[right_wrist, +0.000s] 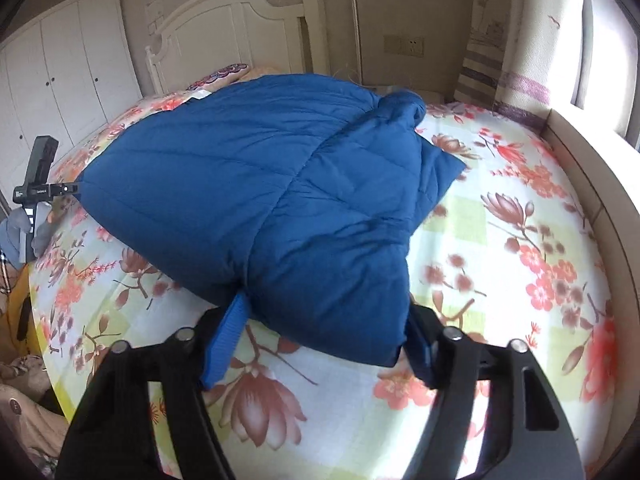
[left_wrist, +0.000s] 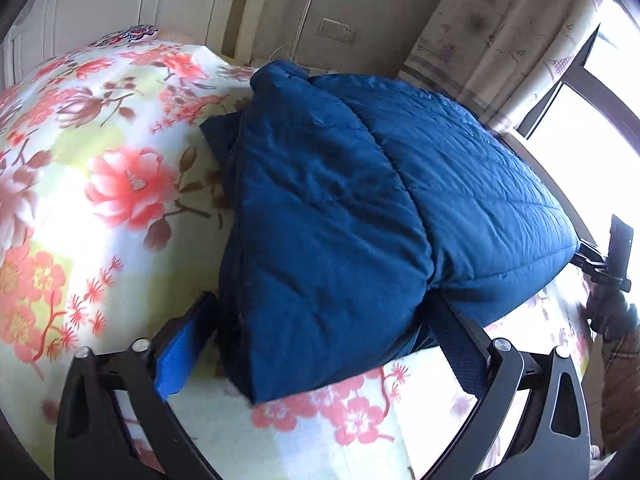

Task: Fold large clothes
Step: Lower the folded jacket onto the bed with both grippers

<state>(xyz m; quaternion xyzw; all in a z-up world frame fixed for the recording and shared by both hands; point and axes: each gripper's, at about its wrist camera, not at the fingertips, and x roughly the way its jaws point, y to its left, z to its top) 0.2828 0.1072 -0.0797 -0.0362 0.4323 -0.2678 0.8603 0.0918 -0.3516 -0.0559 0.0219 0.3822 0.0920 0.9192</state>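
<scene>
Both grippers (left_wrist: 320,316) (right_wrist: 326,312) apparently astride jacket (left_wrist: 360,200) hem.

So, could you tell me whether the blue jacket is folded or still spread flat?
Folded: the blue jacket lies as a thick bundle on the floral bedsheet, one padded layer overlapping another.

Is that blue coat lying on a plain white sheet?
No, the blue coat lies on a floral sheet with pink and red flowers.

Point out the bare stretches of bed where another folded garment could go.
Free floral sheet lies between the blue padded jacket and the window-side ledge, and along the near edge before the right gripper. In the left view, open sheet runs from the jacket toward the headboard. The middle is crowded: both grippers' jaws straddle the jacket's hem.
</scene>
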